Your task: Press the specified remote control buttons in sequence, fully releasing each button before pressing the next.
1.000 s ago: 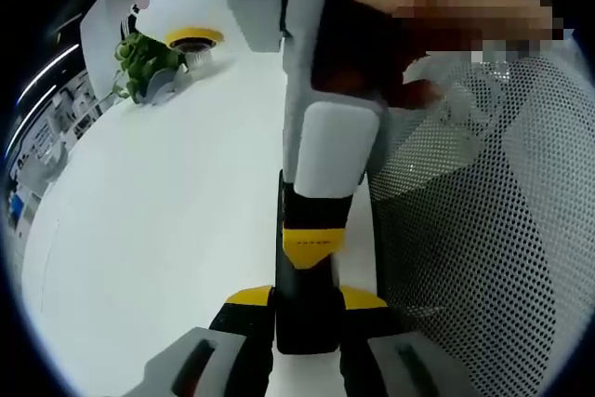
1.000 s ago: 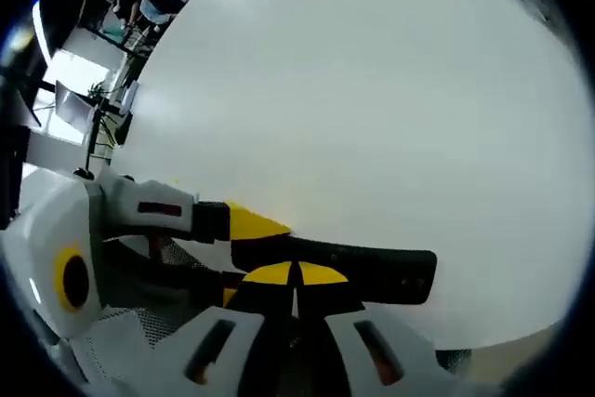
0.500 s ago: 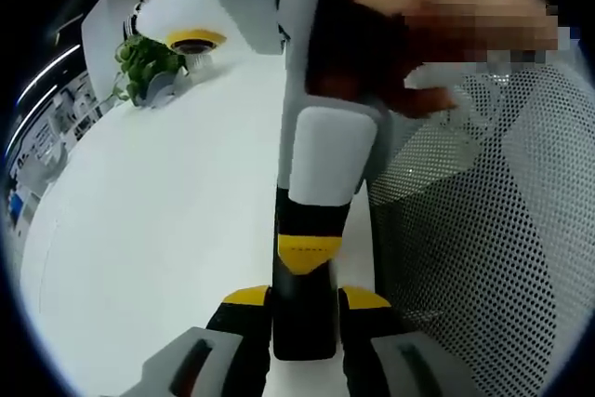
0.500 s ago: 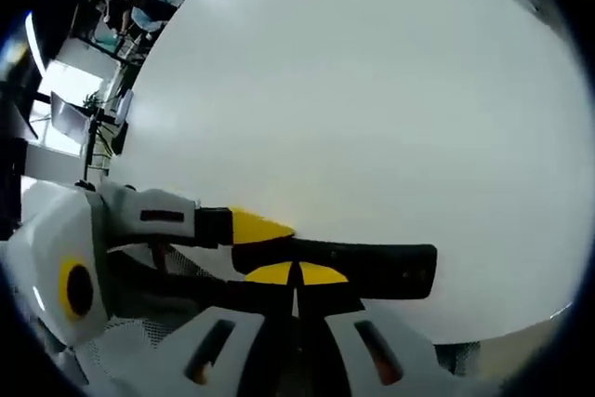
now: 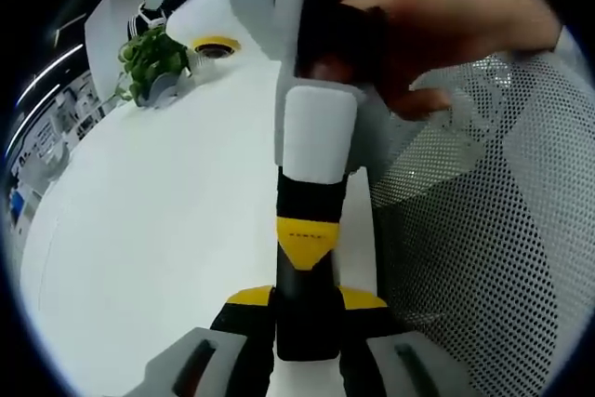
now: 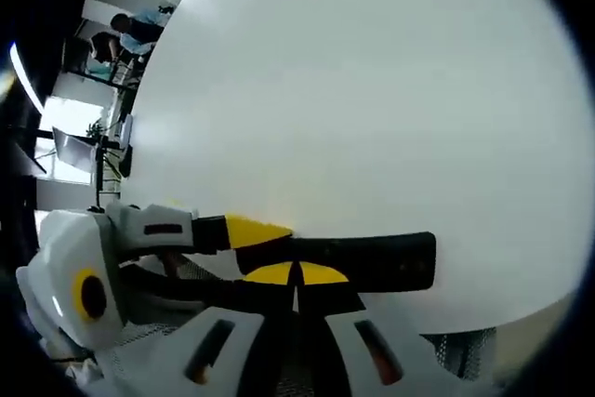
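A black remote control (image 5: 305, 327) points away from me, clamped between the yellow-tipped jaws of my left gripper (image 5: 305, 300), which is shut on its near end. My right gripper (image 5: 305, 241) comes down from above, held by a hand (image 5: 437, 30), its yellow tip resting on the remote's top face. In the right gripper view the remote (image 6: 381, 262) lies crosswise over the white table (image 6: 372, 90). My right gripper (image 6: 296, 274) has its jaws together, tips against the remote. The left gripper (image 6: 253, 230) grips the remote's left end.
A potted green plant (image 5: 149, 62) stands at the far left of the table (image 5: 158, 230). A mesh chair back (image 5: 483, 230) lies close on the right. People and office furniture (image 6: 121, 30) are beyond the table's far edge.
The right gripper's body has leaned slightly to the left over the remote, with its tip still on the remote. The left gripper's hold is unchanged.
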{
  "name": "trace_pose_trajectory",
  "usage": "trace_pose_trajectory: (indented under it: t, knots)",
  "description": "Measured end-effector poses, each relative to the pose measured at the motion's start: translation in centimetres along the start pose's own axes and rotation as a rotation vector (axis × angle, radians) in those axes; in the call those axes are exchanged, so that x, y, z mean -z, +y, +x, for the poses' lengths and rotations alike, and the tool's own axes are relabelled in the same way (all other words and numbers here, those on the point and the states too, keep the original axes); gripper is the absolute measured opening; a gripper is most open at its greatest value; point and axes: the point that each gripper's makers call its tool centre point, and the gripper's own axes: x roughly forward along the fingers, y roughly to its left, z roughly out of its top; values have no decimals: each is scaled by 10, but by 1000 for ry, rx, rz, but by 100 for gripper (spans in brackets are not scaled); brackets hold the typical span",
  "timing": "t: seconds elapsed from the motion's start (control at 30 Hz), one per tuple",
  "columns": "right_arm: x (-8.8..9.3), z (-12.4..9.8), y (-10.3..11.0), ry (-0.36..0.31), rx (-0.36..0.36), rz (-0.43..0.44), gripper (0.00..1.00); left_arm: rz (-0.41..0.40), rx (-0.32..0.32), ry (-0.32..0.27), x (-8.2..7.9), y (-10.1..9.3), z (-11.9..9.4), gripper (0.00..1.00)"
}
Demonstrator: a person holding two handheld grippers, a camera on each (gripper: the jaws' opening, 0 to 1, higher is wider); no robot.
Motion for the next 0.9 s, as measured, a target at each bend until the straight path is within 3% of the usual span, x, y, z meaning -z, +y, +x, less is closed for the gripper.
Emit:
trace_pose_trajectory:
  t: [0.17, 0.33, 0.73, 0.9]
  knots:
    - [2, 0, 0, 0, 47, -93, 0, 0, 0, 1, 0, 0, 1, 25]
    - [2, 0, 2, -12, 81, -126, 0, -1, -1, 2, 0, 0, 1, 25]
    - [-1, 1, 0, -16, 52, -122, 0, -3, -7, 4, 0, 0, 2, 25]
    - [-2, 0, 0, -18, 20, -66, 0, -3, -7, 3, 1, 0, 3, 25]
